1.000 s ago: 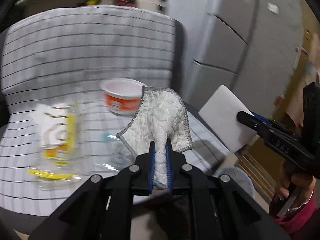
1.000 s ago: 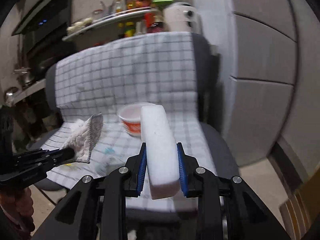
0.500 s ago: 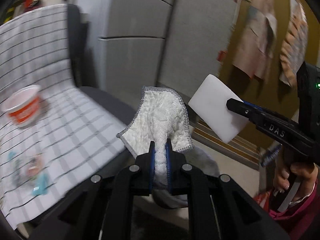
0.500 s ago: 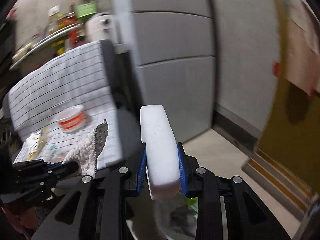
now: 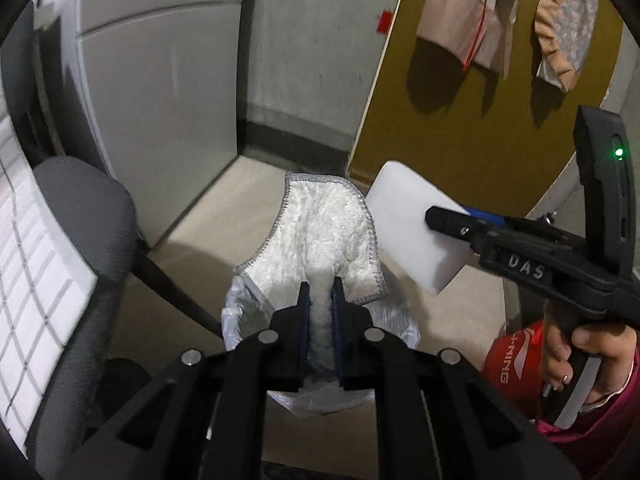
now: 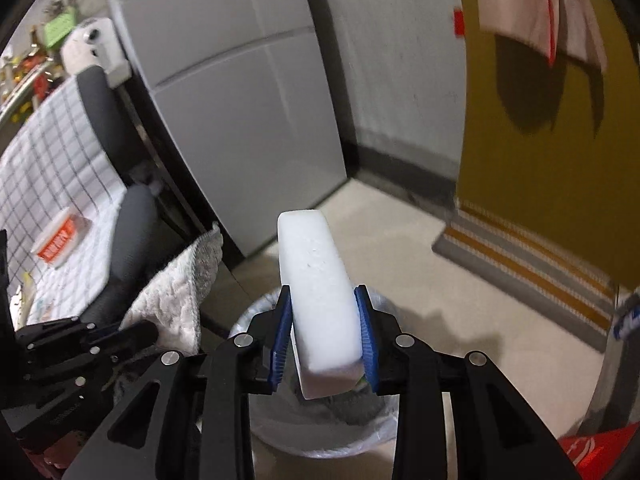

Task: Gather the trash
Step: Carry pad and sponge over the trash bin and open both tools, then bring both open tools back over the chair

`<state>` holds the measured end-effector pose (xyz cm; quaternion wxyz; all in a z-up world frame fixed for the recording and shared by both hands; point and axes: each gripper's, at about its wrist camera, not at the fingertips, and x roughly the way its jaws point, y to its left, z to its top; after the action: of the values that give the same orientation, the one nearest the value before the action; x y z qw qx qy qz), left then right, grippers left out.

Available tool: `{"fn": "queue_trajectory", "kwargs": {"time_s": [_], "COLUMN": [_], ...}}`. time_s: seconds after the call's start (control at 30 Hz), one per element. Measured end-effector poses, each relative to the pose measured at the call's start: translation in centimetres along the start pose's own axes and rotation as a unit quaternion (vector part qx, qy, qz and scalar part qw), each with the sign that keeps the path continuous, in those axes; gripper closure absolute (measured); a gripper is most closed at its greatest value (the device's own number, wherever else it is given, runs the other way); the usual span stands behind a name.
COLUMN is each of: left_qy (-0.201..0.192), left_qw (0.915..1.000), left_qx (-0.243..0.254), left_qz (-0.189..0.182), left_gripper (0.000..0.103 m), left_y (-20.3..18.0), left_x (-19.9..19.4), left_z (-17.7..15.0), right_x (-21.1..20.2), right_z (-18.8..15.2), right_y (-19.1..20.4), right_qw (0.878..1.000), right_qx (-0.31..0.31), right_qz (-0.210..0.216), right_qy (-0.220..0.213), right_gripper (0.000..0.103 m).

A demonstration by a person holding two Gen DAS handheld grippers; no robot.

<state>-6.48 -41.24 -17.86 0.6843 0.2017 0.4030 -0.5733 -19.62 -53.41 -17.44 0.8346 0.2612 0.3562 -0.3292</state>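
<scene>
My left gripper (image 5: 320,292) is shut on a white, grey-edged cloth (image 5: 324,232), which stands up out of its jaws. Under it on the floor is a bin with a white liner (image 5: 236,320). My right gripper (image 6: 323,296) holds a white sponge block (image 6: 316,280) on edge above the same bin (image 6: 256,312). Its jaws are opening, with the sponge still between the blue pads. From the left wrist the sponge (image 5: 412,232) and right gripper (image 5: 440,216) appear to the right of the cloth. From the right wrist the cloth (image 6: 176,296) and left gripper (image 6: 148,332) are at lower left.
A grey chair (image 5: 88,208) draped in a checked cloth (image 5: 24,280) stands left of the bin, with a red-and-white tub (image 6: 60,240) on it. Grey cabinet doors (image 6: 240,100) and a yellow door (image 5: 460,120) stand behind. A striped mat (image 6: 520,264) and a red bag (image 5: 516,356) lie right.
Both grippers swung right, away from the chair, and tipped down over the lined bin. The cloth and the sponge stayed in their jaws.
</scene>
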Motion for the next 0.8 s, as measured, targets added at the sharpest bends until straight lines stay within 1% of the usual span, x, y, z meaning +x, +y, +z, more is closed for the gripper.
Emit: {"fn": "queue_trajectory", "kwargs": {"time_s": [0.07, 0.1, 0.13, 0.17, 0.2, 0.27, 0.43, 0.5, 0.57, 0.63, 0.7, 0.77, 0.8], "left_qy": [0.011, 0.016, 0.019, 0.018, 0.016, 0.016, -0.007, -0.021, -0.037, -0.055, -0.072, -0.088, -0.091], "left_qw": [0.9999, 0.9998, 0.9997, 0.9996, 0.9995, 0.9994, 0.9982, 0.9974, 0.9959, 0.9931, 0.9889, 0.9841, 0.9812], "left_qx": [-0.008, -0.012, -0.016, -0.021, -0.025, -0.031, -0.058, -0.066, -0.076, -0.092, -0.108, -0.127, -0.136], "left_qz": [-0.004, -0.005, -0.006, -0.004, -0.004, -0.004, 0.008, 0.017, 0.031, 0.048, 0.072, 0.088, 0.102], "left_gripper": [0.092, 0.082, 0.068, 0.062, 0.058, 0.058, 0.058, 0.056, 0.05, 0.041, 0.038, 0.037, 0.036], "left_y": [0.3, 0.4, 0.5, 0.8, 1.1, 1.6, 3.3, 4.2, 5.1, 6.2, 7.1, 8.1, 8.5], "left_x": [0.9, 1.3, 1.5, 1.6, 1.5, 1.5, -0.7, -2.4, -4.2, -6.4, -8.4, -10.9, -12.0], "left_z": [0.0, 0.0, 0.0, 0.0, -0.1, 0.0, 0.1, -0.1, -0.5, -1.3, -1.9, -3.2, -4.0], "right_x": [1.2, 1.9, 2.2, 2.5, 2.5, 2.4, 0.6, -0.5, -2.0, -3.3, -4.6, -5.4, -5.6], "right_z": [-0.2, -0.4, -0.4, -0.3, -0.3, -0.1, 1.0, 1.6, 2.1, 2.5, 2.8, 3.2, 3.3], "right_y": [-0.1, -0.3, -0.3, -0.4, -0.5, -0.5, 0.2, 0.9, 2.3, 3.8, 6.1, 8.9, 10.1], "right_qw": [1.0, 1.0, 1.0, 0.999, 0.999, 0.999, 1.0, 1.0, 0.999, 0.997, 0.994, 0.99, 0.988], "right_qx": [0.005, 0.007, 0.01, 0.015, 0.02, 0.024, 0.014, 0.009, -0.005, -0.02, -0.035, -0.06, -0.073], "right_qz": [-0.002, -0.004, -0.003, -0.003, -0.003, -0.006, -0.017, -0.009, 0.008, 0.031, 0.061, 0.088, 0.104], "right_qy": [0.016, 0.024, 0.029, 0.033, 0.034, 0.031, 0.005, -0.012, -0.036, -0.064, -0.086, -0.093, -0.092], "right_gripper": [0.066, 0.064, 0.062, 0.059, 0.055, 0.049, 0.046, 0.046, 0.046, 0.046, 0.046, 0.046, 0.045]}}
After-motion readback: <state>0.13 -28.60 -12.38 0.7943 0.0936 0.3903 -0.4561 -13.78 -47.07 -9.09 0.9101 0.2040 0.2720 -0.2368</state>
